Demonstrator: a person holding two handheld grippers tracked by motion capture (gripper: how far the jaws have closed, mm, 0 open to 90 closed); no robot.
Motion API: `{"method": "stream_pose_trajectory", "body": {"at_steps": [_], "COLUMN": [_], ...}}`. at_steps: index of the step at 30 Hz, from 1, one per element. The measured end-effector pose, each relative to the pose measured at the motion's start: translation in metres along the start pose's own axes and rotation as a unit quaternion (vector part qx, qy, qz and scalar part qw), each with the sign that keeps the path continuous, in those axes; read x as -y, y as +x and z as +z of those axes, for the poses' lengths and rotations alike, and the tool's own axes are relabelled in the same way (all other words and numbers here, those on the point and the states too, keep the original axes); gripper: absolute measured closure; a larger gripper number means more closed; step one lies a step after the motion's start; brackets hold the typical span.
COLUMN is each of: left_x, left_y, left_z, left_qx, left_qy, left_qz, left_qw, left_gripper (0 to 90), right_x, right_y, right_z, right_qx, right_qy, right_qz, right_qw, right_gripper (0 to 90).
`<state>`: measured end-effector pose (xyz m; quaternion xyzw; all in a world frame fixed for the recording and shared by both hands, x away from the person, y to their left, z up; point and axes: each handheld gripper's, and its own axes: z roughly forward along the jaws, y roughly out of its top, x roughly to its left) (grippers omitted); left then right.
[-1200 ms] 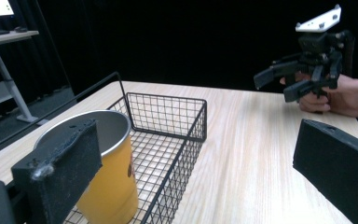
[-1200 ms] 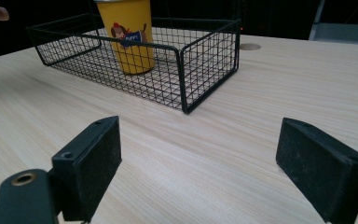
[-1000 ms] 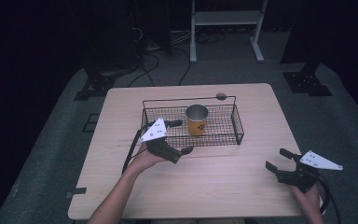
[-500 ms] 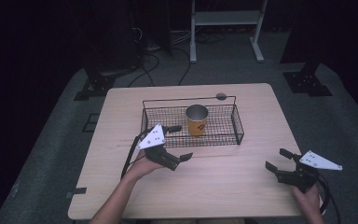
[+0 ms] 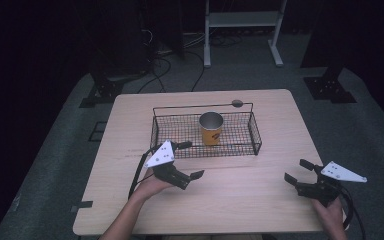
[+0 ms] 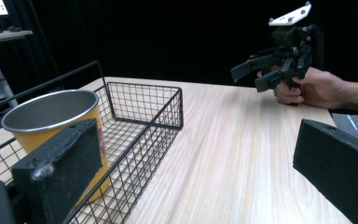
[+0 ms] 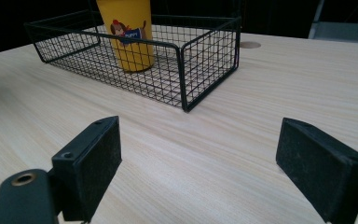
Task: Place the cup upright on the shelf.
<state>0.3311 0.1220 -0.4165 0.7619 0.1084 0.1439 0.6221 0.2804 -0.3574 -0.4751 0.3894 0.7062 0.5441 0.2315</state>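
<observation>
While a yellow cup point(image 5: 211, 128) stands upright in the wire basket point(image 5: 254, 134), left gripper point(image 5: 190, 160) empty, jaws apart, just beside the basket, right gripper point(image 5: 300, 170) likewise wide, well apart.

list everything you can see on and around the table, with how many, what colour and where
table: one, light wood, centre of the high view
basket: one, black wire, far middle of the table
cup: one, yellow with a metal rim, upright inside the basket
stand: one, white, on the floor beyond the table
cables: several, black, floor beyond the table
left tool: one, black, open, by the basket's near left corner
right tool: one, black, open, over the table's near right part
</observation>
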Motion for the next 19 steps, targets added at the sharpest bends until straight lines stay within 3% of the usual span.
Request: {"method": "stream_pose_trajectory", "body": {"at_steps": [7,16,19], "left_x": [0.005,0.018,0.021], "left_y": [-0.003,-0.016,-0.02], "left_z": [-0.003,-0.015,-0.018], "left_qx": [-0.005,-0.015,-0.024], "left_qy": [-0.001,-0.002,0.003], "left_qz": [-0.007,-0.018,-0.013], "left_qw": [1.0,0.9997,0.9996], "left_gripper": [0.3,0.3,0.3], "right_x": [0.0,0.0,0.0], "right_y": [0.0,0.001,0.001], "right_z": [0.0,0.001,0.001], "right_qx": [-0.001,-0.001,-0.002], "right_qy": [0.0,0.003,0.004], "right_qz": [-0.001,-0.007,-0.008], "right_qw": [1.0,1.0,1.0], "right_gripper": [13.1,13.1,13.1]}}
